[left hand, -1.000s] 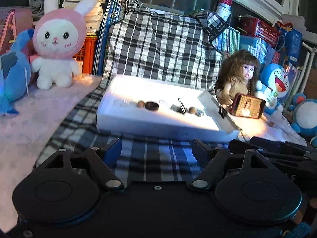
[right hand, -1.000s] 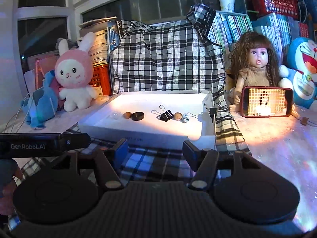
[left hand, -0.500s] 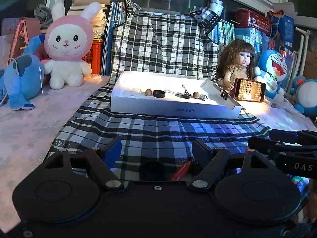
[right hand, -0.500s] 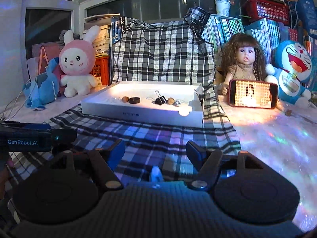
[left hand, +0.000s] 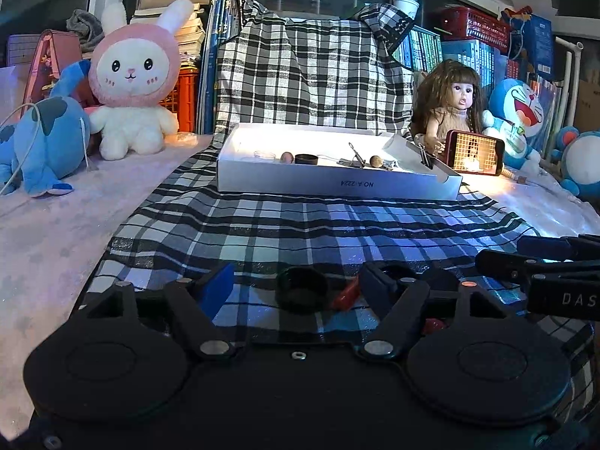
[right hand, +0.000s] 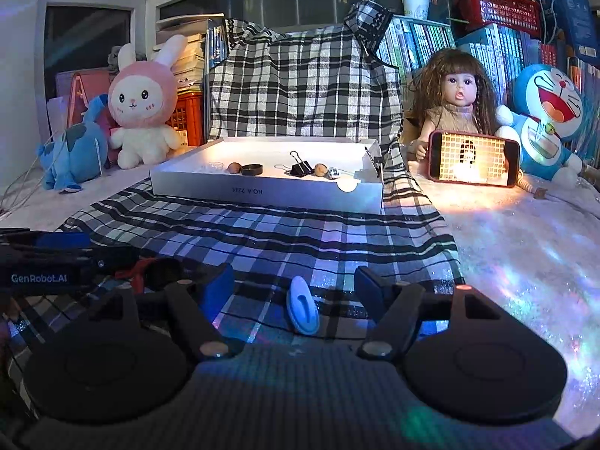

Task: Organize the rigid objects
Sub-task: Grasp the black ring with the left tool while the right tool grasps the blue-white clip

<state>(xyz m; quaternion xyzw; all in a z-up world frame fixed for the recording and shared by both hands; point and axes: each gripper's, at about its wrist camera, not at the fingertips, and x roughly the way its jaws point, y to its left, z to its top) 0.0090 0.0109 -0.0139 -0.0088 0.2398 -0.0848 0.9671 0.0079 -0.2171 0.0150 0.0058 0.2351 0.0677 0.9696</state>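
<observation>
I've got both hand-held grippers low over the plaid cloth (left hand: 300, 225), pointing at the white box (left hand: 330, 183) at 12 o'clock.

Left hand-held gripper (left hand: 296, 288): jaws partly apart and they've just been closing. A black ring (left hand: 302, 294) lies on the cloth between them, w/ a red piece (left hand: 345, 296) just at its 3 o'clock, close against the right finger. Pads aren't pressing the ring as far as I can see.

Right hand-held gripper (right hand: 294, 287): jaws wide, just been opening a bit. A small white-blue oval bit (right hand: 302, 309) sits on the cloth between the fingers, touching neither.

Box contents, seen from the right wrist, approx. left to right: clear small dish (right hand: 214, 165), brown nut (right hand: 234, 167), black ring-shaped cap (right hand: 251, 169), black binder clip (right hand: 300, 167), second nut (right hand: 320, 169), small metal bit (right hand: 333, 173). Another clip (right hand: 377, 163) is fixed on the box's right wall.

Behind, at 10 o'clock: pink bunny plush (right hand: 144, 108) and blue plush (right hand: 73, 153). At 2 o'clock: doll (right hand: 457, 93) w/ a lit phone (right hand: 472, 157) leaning against it, blue cat plush (right hand: 543, 112) beside it.
</observation>
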